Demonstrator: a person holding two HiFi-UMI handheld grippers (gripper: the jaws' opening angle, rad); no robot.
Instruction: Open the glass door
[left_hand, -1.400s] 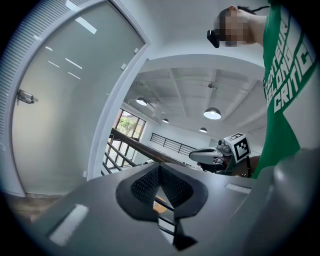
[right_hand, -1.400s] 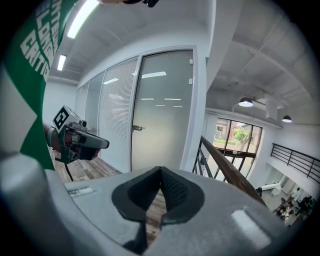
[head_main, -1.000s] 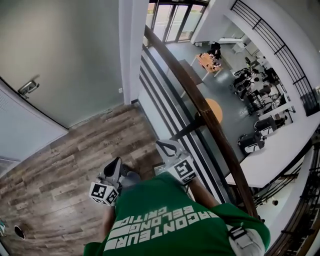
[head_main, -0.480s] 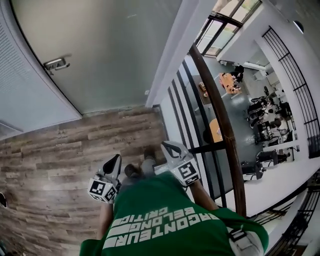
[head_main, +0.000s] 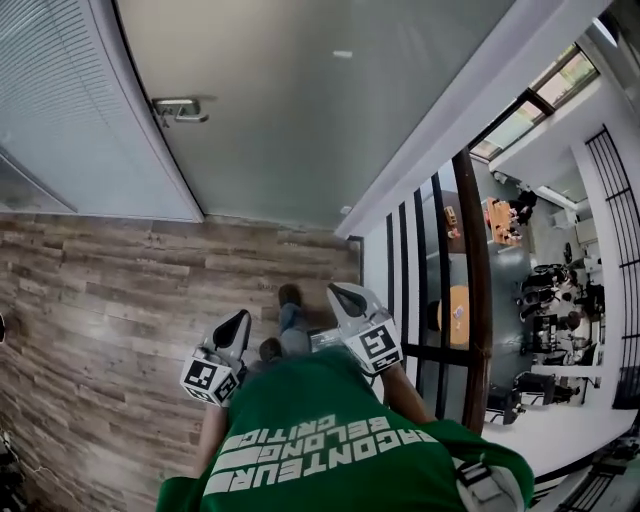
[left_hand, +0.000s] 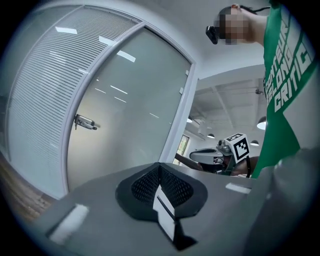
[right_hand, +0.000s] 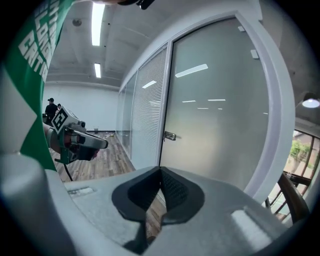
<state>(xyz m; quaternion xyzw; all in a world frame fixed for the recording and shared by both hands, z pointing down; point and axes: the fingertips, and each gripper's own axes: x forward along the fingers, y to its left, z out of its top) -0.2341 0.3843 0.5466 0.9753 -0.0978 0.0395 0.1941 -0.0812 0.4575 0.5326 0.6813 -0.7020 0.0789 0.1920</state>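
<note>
Since a second ago the person has turned, so the frosted glass door (head_main: 300, 110) now stands upright well ahead of the left gripper (head_main: 238, 325) and right gripper (head_main: 345, 297), both closed on nothing, its handle (head_main: 178, 108) lying level ahead-left, lever pointing rightward toward the door's middle.

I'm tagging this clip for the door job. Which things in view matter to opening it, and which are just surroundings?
Job: glass door, its lever handle, left gripper and right gripper, both shut, empty, and away from the handle.
Surroundings: blinds panel, wooden handrail, plank floor, desks on the level below.
</note>
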